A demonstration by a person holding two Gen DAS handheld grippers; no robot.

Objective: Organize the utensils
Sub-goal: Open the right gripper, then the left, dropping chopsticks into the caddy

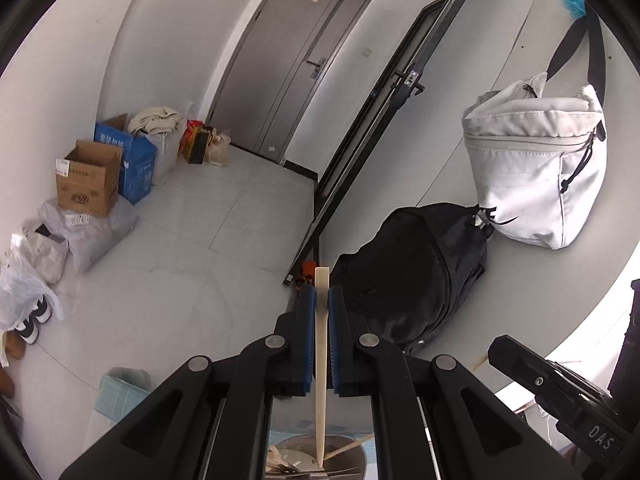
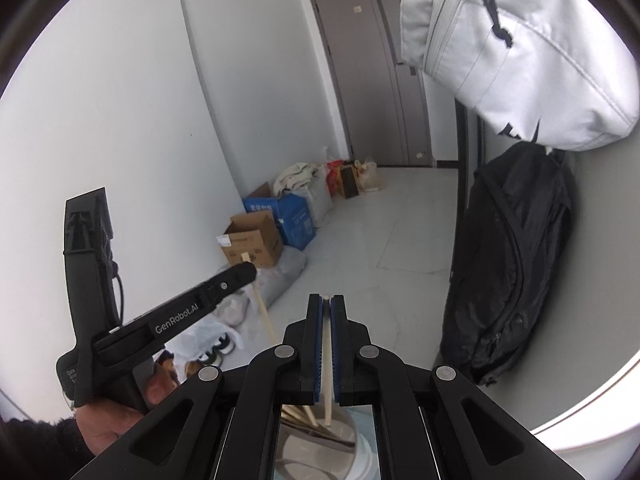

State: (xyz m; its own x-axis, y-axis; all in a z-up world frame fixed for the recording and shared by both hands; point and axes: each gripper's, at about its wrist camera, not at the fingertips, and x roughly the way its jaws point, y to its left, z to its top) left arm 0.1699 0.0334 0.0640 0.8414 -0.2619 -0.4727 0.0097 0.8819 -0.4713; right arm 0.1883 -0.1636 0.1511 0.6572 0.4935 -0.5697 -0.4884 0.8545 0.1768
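Gripping one pale tapered chopstick (image 1: 321,364), left gripper (image 1: 321,300) jaws pinch it, thin tip above grey round holder (image 1: 352,468) of loose utensils.

Right gripper (image 2: 326,312) jaws pinch second slim pale chopstick (image 2: 327,364) over same holder (image 2: 348,430).

Risks:
- stick pivoting in narrow pinch
- tip missing rim
- two grippers colliding, close together

Only right view shows left gripper from side with person's hand (image 2: 116,420). Left view shows only a black part of right gripper at its edge.

Chopsticks (image 1: 280,465) in a container (image 2: 320,446) mostly hidden behind gripper frames, box lettering (image 1: 80,199) too small to read
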